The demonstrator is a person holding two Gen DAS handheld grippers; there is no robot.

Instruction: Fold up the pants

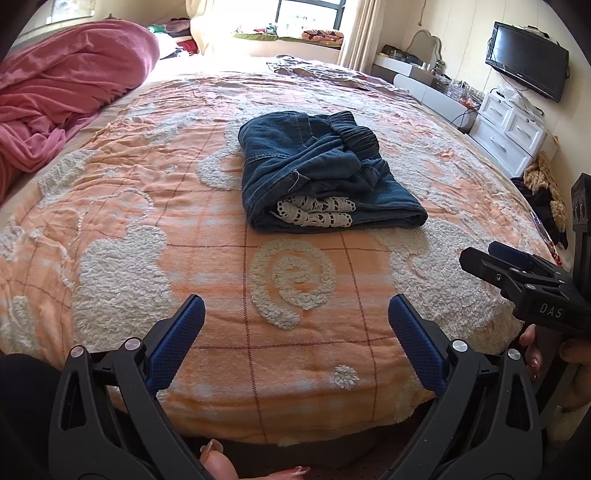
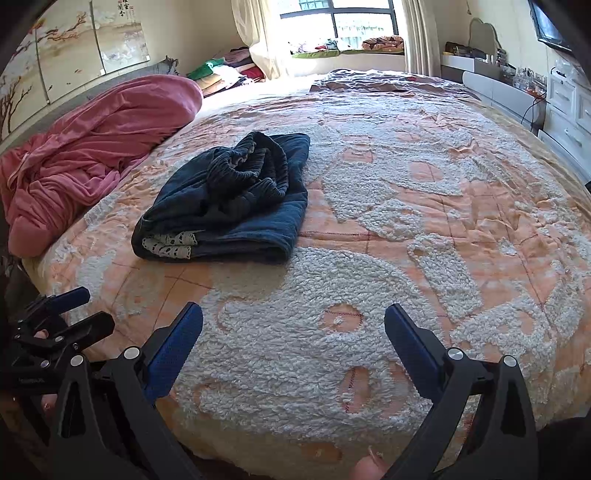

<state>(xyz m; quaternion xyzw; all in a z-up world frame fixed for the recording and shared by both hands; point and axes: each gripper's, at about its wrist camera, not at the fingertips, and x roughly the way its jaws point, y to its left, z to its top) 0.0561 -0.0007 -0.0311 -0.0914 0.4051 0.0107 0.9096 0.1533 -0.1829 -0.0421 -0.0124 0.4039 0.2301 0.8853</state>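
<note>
1. A pink blanket [image 1: 62, 88] was heaped at the bed's left edge.
2. An orange bedspread [image 1: 295, 369] covered the bed; a window [image 1: 306, 16] glowed behind.
3. The folded pants [image 1: 317, 173] lay mid-bed, well ahead of both claws.
4. The left claw [image 1: 295, 332] gaped wide, holding nothing.
5. The right claw [image 2: 293, 341] was spread wide too, empty.

One pants [image 1: 325, 173], two grippers [image 1: 295, 332] [image 2: 293, 334]

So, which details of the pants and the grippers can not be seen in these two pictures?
- Folded denim pants: inner layers and underside hidden by their own folds, both views.
- White lace trim: mostly tucked inside the fold.
- Right gripper, left wrist view: partly cut off by the frame edge.
</note>
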